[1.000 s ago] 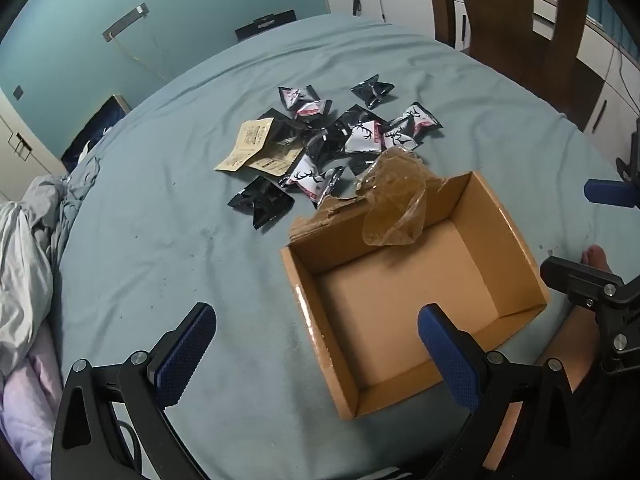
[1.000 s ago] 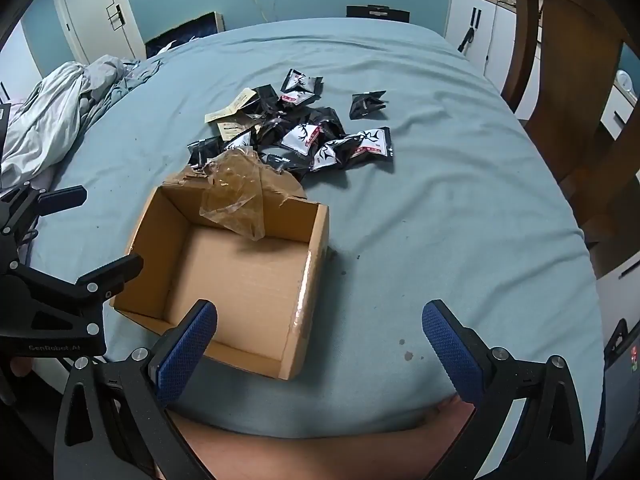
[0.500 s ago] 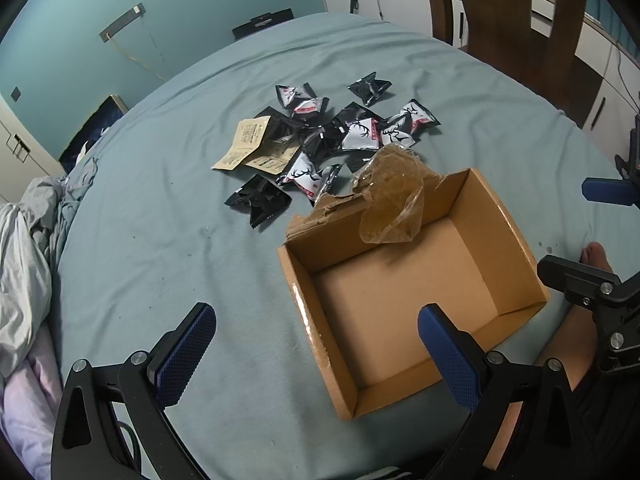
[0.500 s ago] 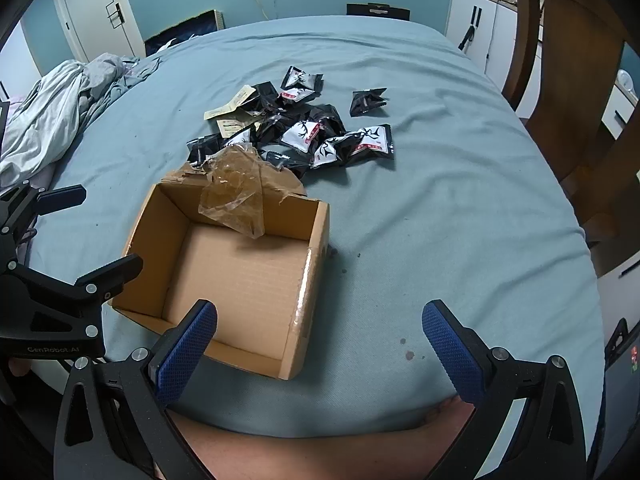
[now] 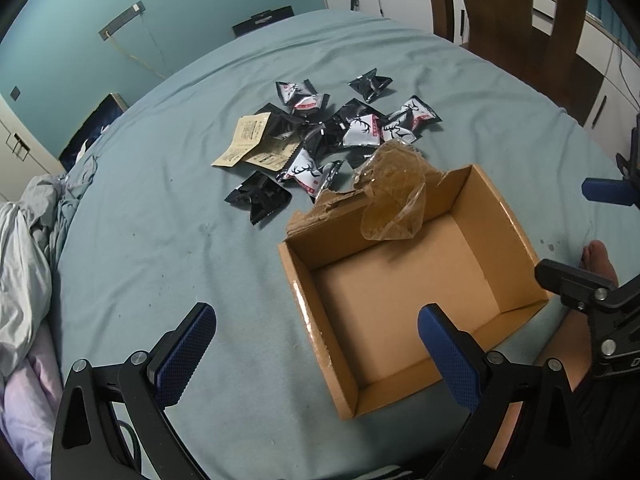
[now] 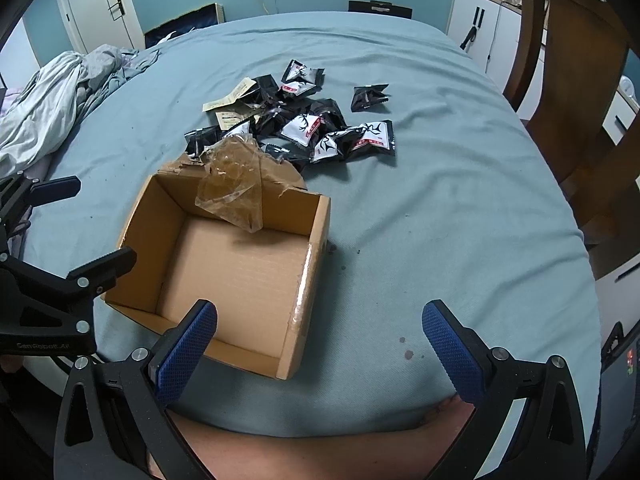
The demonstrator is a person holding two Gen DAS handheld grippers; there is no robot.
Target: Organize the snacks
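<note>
I had both tools hovering low over the bed (image 6: 460, 208). The left hand-held gripper (image 5: 316, 334) was spread wide with nothing between its blue pads, its right finger over the near corner of the empty cardboard box (image 5: 316, 344). The right hand-held gripper (image 6: 320, 334) was likewise spread and empty, its left finger over the box's near wall. A crumpled clear wrapper (image 6: 236, 188) hung over the box's torn far edge. The snack packets (image 6: 304, 128) lay heaped on the sheet just beyond the box, one packet (image 6: 370, 97) slightly apart
</note>
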